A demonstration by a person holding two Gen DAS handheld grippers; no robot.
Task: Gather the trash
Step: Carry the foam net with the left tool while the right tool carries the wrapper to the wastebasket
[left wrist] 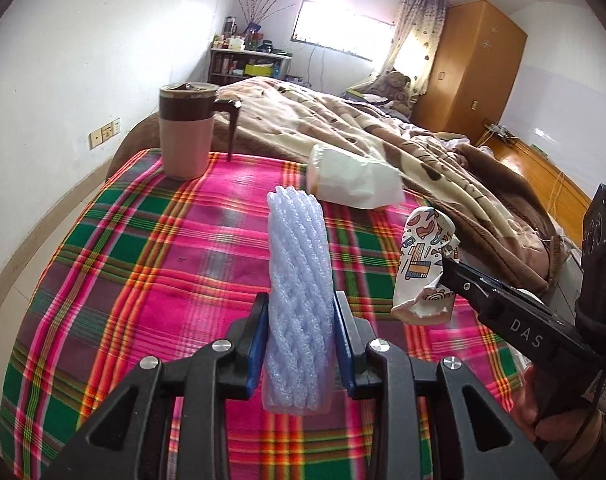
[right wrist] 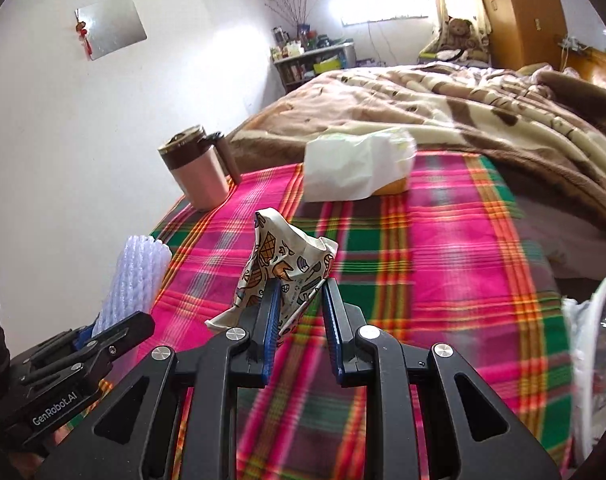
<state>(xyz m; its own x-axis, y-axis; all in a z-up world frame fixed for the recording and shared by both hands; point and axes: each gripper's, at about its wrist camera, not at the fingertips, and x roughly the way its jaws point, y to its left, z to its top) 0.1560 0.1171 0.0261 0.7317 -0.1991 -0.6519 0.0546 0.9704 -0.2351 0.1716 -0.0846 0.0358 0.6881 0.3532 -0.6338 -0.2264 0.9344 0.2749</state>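
While angled down over cloth (left wrist: 143, 248) | left hand-held gripper (left wrist: 299, 320) pinches foam net (left wrist: 297, 280) | right hand-held gripper (right wrist: 301, 304) pinches wrapper (right wrist: 283, 264)

left gripper (left wrist: 299, 344) clamped, right gripper (right wrist: 301, 328) clamped

Two handheld grippers: the left gripper (left wrist: 299, 340) at lower centre of its view, the right gripper (right wrist: 301, 320) at lower centre of its own. One pale blue foam net sleeve (left wrist: 297, 280). One crumpled printed paper cup (right wrist: 287, 268). One brown lidded mug (left wrist: 189, 132), upper left. One white plastic bag (left wrist: 355, 180), centre. One plaid cloth (left wrist: 143, 260). One teddy bear (left wrist: 395, 84), upper right.
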